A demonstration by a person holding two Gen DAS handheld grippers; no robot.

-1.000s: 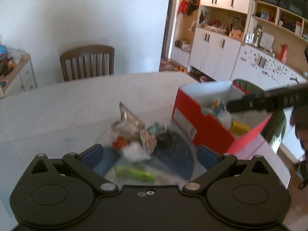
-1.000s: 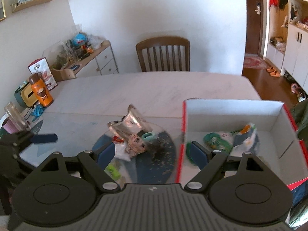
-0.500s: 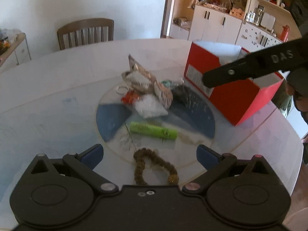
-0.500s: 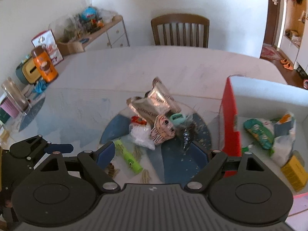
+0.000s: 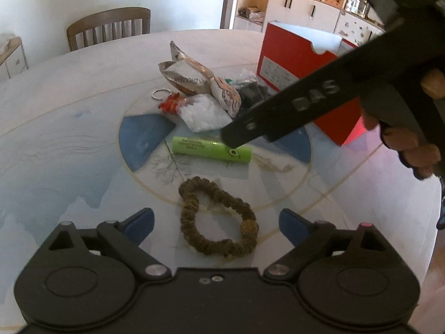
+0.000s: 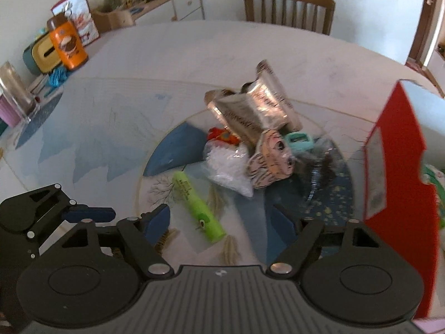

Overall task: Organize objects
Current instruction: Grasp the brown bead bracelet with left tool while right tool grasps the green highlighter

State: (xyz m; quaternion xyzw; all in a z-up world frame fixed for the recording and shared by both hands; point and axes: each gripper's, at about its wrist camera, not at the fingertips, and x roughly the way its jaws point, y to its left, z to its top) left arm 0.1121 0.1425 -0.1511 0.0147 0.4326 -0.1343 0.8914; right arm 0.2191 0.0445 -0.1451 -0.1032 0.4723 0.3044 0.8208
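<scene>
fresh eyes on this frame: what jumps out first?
The red box standing at the table's right side, beside a heap of small packets on the round centre panel. Nearer, a lime-green tube lies in front of the open right hand-held gripper, and a brown scrunchie lies between the open left hand-held gripper's fingers.

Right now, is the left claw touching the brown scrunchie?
Apart. The left wrist view shows the scrunchie lying between the open left claw fingers, table visible on both sides.
</scene>
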